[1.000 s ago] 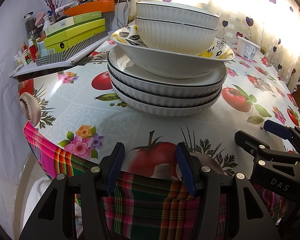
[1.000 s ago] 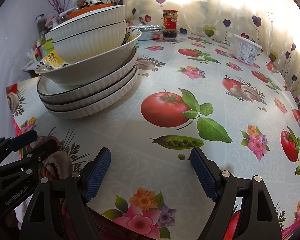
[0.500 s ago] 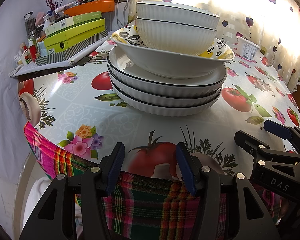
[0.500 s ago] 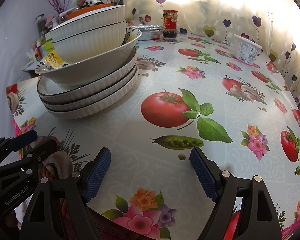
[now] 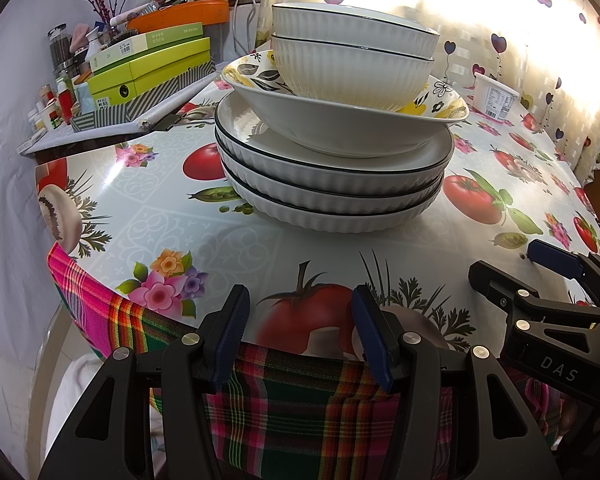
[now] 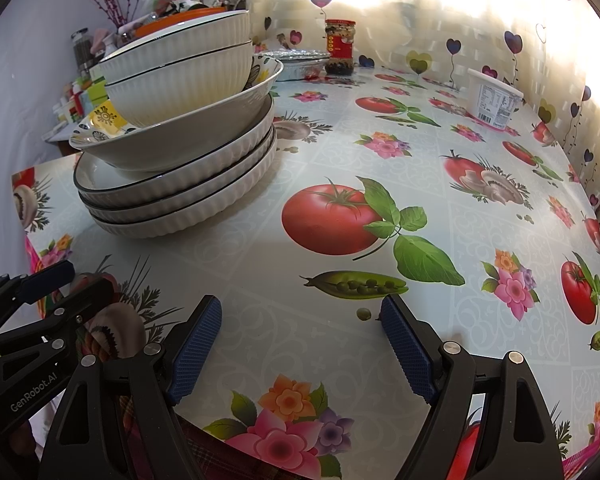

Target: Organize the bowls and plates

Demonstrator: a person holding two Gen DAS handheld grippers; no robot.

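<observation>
One pile of dishes stands on the table (image 5: 220, 248): three ribbed white plates (image 5: 332, 184) at the bottom, a flower-patterned bowl (image 5: 340, 120) on them, and two ribbed white bowls (image 5: 352, 56) nested on top. The same pile (image 6: 180, 152) shows at the left of the right wrist view. My left gripper (image 5: 300, 320) hangs open over the near table edge, short of the pile, with nothing between its fingers. My right gripper (image 6: 300, 328) is open too, over bare tablecloth to the right of the pile, and shows at the right in the left view (image 5: 540, 276).
A plaid cloth (image 5: 292, 408) hangs at the near edge. Green boxes (image 5: 148, 68) and small bottles crowd a side shelf at the left. A white tub (image 6: 494, 100), a jar (image 6: 340, 46) and a foil tray (image 6: 296, 60) stand near the curtain at the back.
</observation>
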